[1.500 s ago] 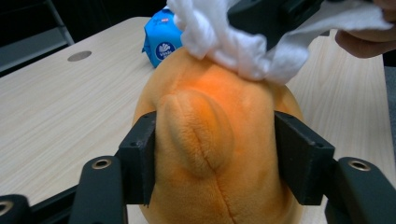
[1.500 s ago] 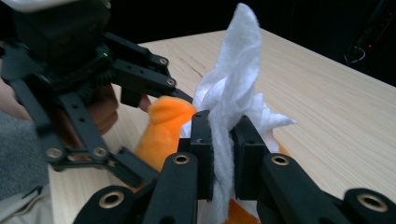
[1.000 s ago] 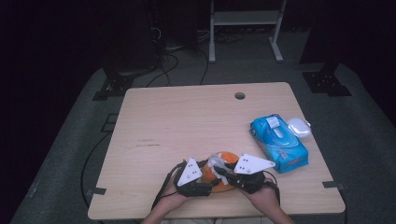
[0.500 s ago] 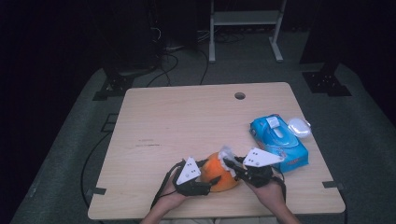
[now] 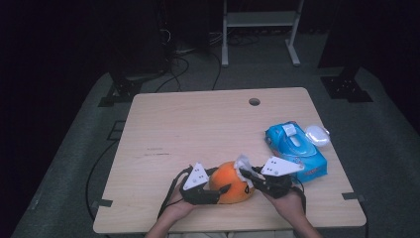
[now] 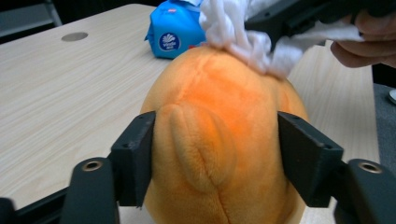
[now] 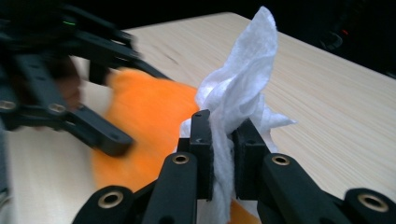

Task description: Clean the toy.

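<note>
- Since the earlier frame your right gripper (image 5: 246, 173) has carried the white wipe (image 5: 242, 163) from over the orange plush toy (image 5: 229, 182) to its upper right edge; your left gripper (image 5: 220, 191) has just been closing, pads pressing the toy's flanks.
- The right gripper's jaws are clamped on the wipe, touching the toy's top; the toy sits near the table (image 5: 198, 124) edge closest to you.
- The left gripper view shows the wipe (image 6: 243, 37) touching the toy (image 6: 219, 140); the right gripper view shows the pinch (image 7: 223, 140).

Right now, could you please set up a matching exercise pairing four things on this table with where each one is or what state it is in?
Things:
1. orange plush toy
2. white wipe
3. blue wipes pack
4. round hole

States:
A. lying at the table's right side, untouched
B. pinched in the right gripper
C. in the tabletop near the far edge
D. squeezed between the left gripper jaws

Pairs: 1-D, 2-B, 3-A, 4-C
</note>
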`<state>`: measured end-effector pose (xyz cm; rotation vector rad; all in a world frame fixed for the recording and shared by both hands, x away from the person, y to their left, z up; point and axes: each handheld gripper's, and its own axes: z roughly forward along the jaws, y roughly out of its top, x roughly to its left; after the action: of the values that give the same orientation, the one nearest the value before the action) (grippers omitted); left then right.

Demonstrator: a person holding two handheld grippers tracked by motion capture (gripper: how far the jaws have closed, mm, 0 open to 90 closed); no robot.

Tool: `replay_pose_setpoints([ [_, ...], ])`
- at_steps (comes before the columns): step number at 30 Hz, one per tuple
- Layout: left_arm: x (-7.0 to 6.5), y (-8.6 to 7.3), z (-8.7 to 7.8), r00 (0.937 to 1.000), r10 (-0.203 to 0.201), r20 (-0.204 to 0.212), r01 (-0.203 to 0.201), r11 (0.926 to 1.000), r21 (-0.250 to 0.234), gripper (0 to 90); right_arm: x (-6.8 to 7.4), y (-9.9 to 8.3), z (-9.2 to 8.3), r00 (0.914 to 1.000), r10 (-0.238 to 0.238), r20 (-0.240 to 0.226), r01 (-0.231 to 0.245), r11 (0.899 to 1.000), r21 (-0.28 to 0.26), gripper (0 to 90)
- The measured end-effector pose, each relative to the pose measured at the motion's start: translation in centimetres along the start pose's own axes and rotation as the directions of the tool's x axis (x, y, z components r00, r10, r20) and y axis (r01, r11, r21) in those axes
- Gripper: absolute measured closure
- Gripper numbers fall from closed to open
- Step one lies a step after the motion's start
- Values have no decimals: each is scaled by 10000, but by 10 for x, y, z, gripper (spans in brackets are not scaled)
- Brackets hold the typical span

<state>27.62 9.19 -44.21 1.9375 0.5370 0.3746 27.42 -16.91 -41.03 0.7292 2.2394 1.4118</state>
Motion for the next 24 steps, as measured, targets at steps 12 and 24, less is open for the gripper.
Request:
replay_pose_setpoints([
  [12, 10, -7, 1, 9989, -420, -196, 420, 9991, 20, 352, 5, -1, 4, 9996, -290, -39, 291, 9989, 355, 801],
  [24, 10, -8, -1, 9990, -291, -348, 293, 9996, 42, 336, -19, -11, -6, 9979, 621, 188, -633, 9954, 714, 801],
])
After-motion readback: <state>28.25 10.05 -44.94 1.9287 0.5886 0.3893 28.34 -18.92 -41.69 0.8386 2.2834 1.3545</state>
